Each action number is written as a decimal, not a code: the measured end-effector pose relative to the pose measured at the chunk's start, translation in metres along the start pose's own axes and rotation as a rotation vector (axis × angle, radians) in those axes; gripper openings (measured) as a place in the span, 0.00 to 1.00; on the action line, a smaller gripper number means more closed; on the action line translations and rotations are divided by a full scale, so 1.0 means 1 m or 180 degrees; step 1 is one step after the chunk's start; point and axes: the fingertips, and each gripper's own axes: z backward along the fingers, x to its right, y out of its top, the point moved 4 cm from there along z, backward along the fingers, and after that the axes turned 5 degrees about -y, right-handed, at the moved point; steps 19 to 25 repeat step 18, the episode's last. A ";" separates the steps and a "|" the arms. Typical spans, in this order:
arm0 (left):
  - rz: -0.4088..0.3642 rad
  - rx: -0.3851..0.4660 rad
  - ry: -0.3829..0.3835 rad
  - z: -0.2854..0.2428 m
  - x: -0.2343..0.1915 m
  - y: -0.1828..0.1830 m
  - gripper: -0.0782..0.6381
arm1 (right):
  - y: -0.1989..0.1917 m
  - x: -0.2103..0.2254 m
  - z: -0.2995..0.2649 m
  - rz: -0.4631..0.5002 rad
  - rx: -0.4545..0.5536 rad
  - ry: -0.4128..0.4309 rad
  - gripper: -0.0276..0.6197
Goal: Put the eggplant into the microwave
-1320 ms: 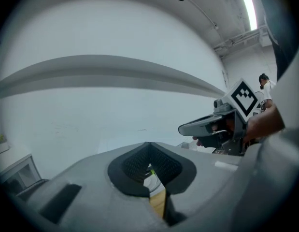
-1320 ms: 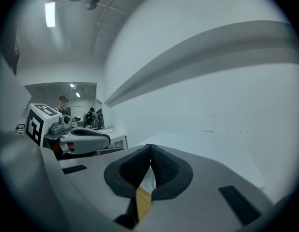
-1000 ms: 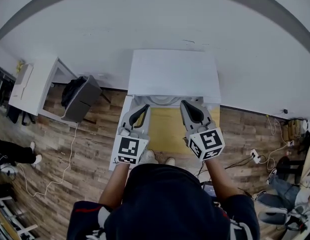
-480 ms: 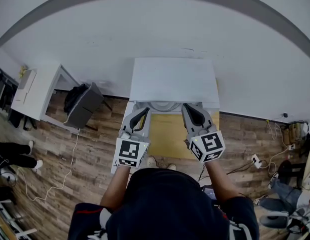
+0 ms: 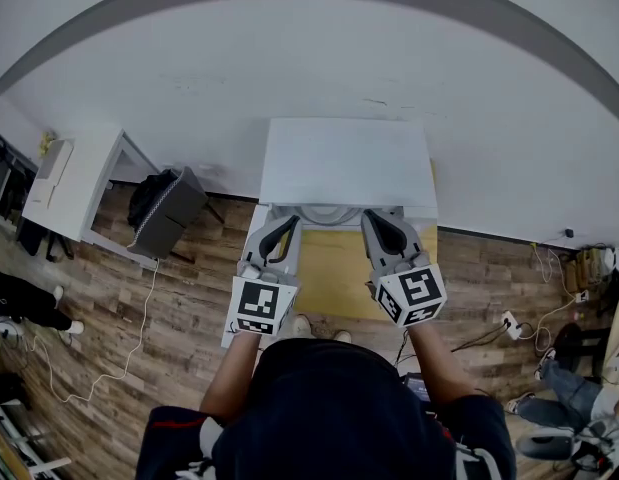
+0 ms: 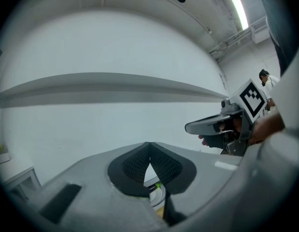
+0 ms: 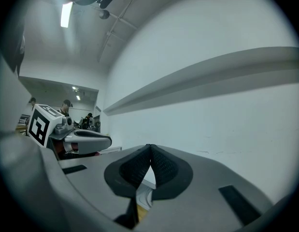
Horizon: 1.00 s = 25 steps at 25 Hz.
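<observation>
The white microwave [image 5: 347, 163] stands against the wall, seen from above at the back of a small yellow table [image 5: 334, 268]. A white plate [image 5: 329, 211] lies just in front of it, between my two grippers. In the left gripper view a bit of green shows on that plate [image 6: 158, 185]; the eggplant itself I cannot make out. My left gripper [image 5: 286, 222] and right gripper [image 5: 375, 220] are held level side by side over the table, pointing at the microwave. Both are shut, pads touching, with nothing between them [image 6: 149, 145] [image 7: 150, 147].
A black bag [image 5: 161, 208] sits on the wooden floor to the left, beside a white desk [image 5: 74, 173]. Cables [image 5: 139, 308] trail over the floor. People stand at the left edge [image 5: 19, 303] and sit at the lower right [image 5: 564, 378].
Both grippers stay shut and in the same place. Only the head camera's aim has shifted slightly.
</observation>
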 end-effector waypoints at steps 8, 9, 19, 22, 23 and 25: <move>-0.0048 -0.0013 0.0035 0.001 -0.001 0.000 0.13 | 0.001 -0.002 -0.002 0.0002 -0.0006 0.0012 0.06; -0.0051 -0.0009 0.0035 0.002 -0.001 0.000 0.13 | 0.000 -0.003 -0.001 0.0005 -0.0005 0.0011 0.06; -0.0026 0.0004 0.0029 0.003 -0.003 0.001 0.13 | 0.001 -0.004 -0.003 0.0010 -0.0018 -0.0001 0.06; -0.0026 0.0004 0.0029 0.003 -0.003 0.001 0.13 | 0.001 -0.004 -0.003 0.0010 -0.0018 -0.0001 0.06; -0.0026 0.0004 0.0029 0.003 -0.003 0.001 0.13 | 0.001 -0.004 -0.003 0.0010 -0.0018 -0.0001 0.06; -0.0026 0.0004 0.0029 0.003 -0.003 0.001 0.13 | 0.001 -0.004 -0.003 0.0010 -0.0018 -0.0001 0.06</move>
